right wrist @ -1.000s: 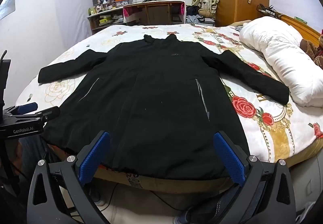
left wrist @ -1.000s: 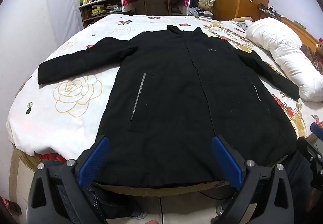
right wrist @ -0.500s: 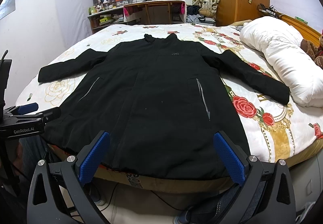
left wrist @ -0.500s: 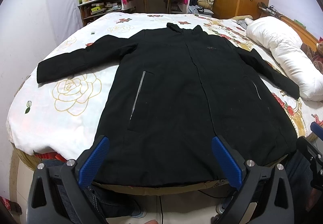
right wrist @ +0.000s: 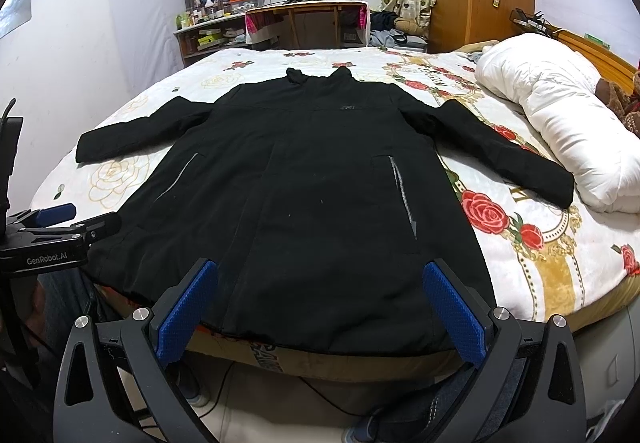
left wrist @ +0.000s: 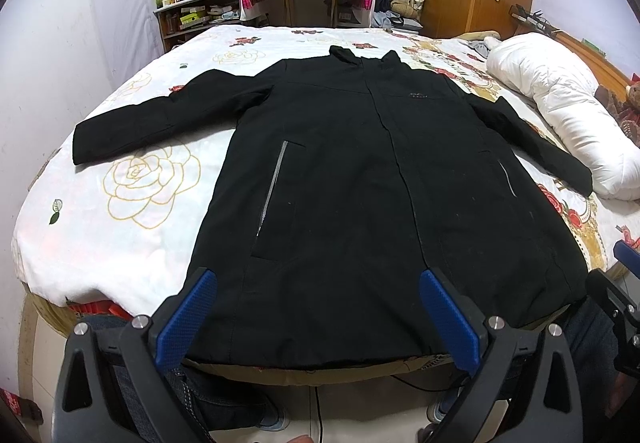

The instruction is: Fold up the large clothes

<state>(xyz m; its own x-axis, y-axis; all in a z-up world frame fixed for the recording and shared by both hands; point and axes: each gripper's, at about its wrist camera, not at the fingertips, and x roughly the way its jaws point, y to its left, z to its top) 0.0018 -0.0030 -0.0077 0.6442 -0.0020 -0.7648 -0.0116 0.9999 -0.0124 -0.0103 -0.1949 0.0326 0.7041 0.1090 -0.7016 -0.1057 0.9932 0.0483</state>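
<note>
a black coat [left wrist: 360, 183] lies flat, front up, on the bed [left wrist: 100, 235], hem at the near edge, both sleeves spread. the left gripper [left wrist: 316, 307] and right gripper [right wrist: 320, 299] hang wide open over the hem, empty. a white quilt [right wrist: 560, 123] touches 1 cuff at the right edge.

We hold the left gripper [left wrist: 316, 317] level, blue pads [left wrist: 186, 317] spread wide, nothing between them. Our right gripper [right wrist: 320, 313] sits the same way, jaws wide apart and empty, with the left one's tip showing at its left edge. Both point forward, side by side.
</note>
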